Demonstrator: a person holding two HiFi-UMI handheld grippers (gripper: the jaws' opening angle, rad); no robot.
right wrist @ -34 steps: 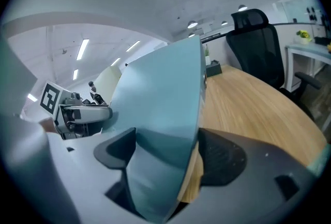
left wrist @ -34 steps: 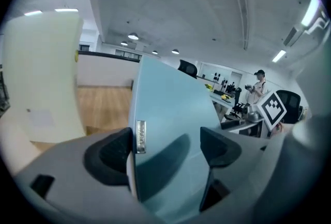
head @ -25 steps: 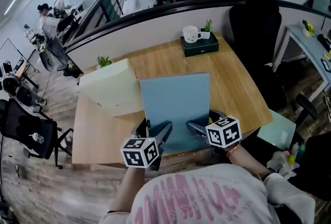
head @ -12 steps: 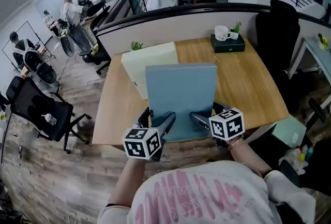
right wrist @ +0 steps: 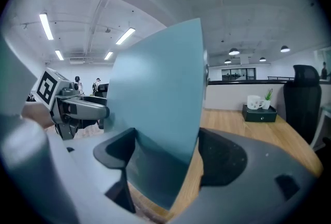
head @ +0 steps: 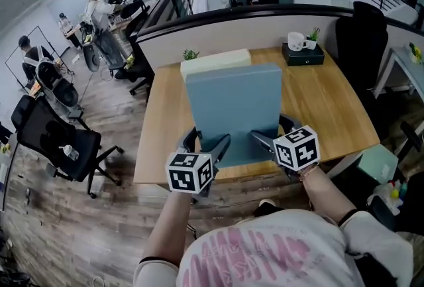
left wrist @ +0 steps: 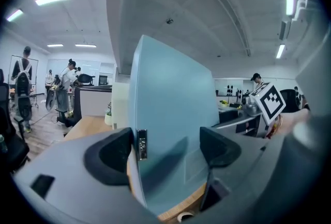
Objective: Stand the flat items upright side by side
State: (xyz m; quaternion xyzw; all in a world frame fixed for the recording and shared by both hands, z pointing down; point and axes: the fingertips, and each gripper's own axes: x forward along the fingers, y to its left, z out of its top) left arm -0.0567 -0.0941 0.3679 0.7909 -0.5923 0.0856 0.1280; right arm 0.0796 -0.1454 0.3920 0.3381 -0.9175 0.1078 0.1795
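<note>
**A:** Which step are you doing at this moment?

**B:** I am standing the blue panel (head: pixel 232 110) up, so I think I am in the middle of the task. I am holding it with both tools. The left tool (head: pixel 204 146) is clamping the lower left corner and the right tool (head: pixel 273 136) the lower right corner. The jaws of both are standing quite wide, because the panel is thick and is filling the gap between them.

**A:** Where is the panel sitting now?

**B:** It is rising almost upright between the two tools, over the near part of the surface (head: pixel 331 107). I cannot tell if its bottom edge is touching the wood.

**A:** And the second flat item?

**B:** The cream panel (head: pixel 215 59) is just beyond the blue one, on the side away from the tools. I am seeing only its top strip, so I cannot tell how it is standing.

**A:** What is the next move asking for?

**B:** I am thinking of moving the blue panel away from me until it is close beside the cream one, and setting its bottom edge down flat. After that the jaws should open slowly, one tool first, so the panel is not tipping toward me.
</note>
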